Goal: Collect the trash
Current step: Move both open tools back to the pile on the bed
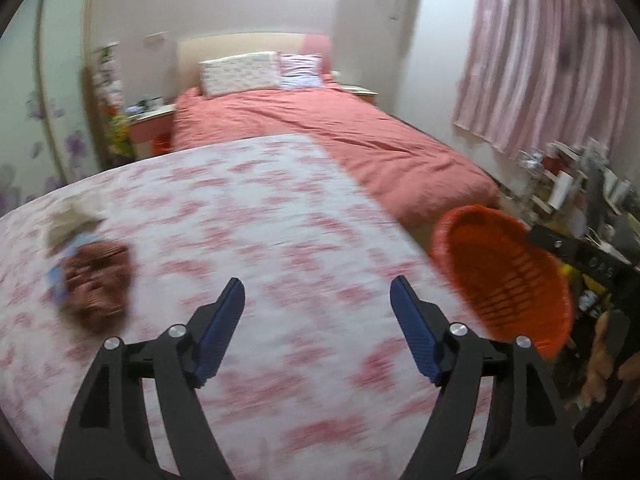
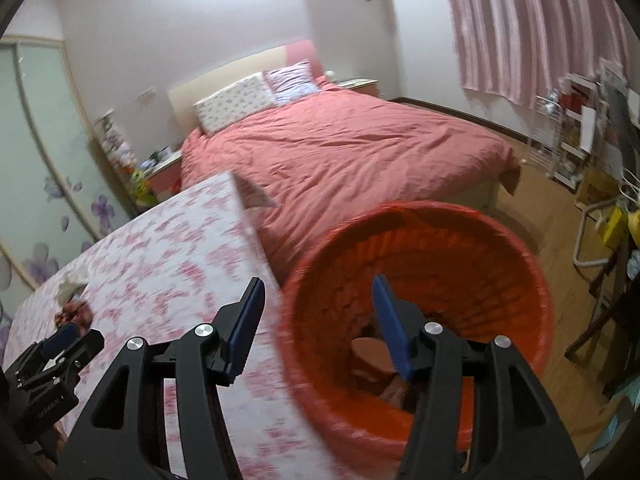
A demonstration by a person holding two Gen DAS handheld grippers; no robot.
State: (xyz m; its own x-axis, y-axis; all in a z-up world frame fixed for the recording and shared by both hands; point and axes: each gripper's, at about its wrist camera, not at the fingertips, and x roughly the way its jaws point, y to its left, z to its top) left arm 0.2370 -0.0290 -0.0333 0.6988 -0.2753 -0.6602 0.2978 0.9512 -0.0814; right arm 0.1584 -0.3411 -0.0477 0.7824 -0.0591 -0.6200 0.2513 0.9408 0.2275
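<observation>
Trash on the table, bin beside it

A brown crumpled wrapper (image 1: pixel 98 284) and pale crumpled paper (image 1: pixel 74 218) lie touching on the flowery table. The orange bin (image 2: pixel 416 304) stands just off the table's edge, with some scraps inside.

Motion blur smears the desk (image 1: pixel 260 216) cloth's pink print and the crumpled trash (image 1: pixel 86 264) at its left, so its pieces cannot be told apart. Inside the orange bin (image 2: pixel 500 280), the right claw (image 2: pixel 318 300) hides part of the brownish scraps (image 2: pixel 370 354).
</observation>
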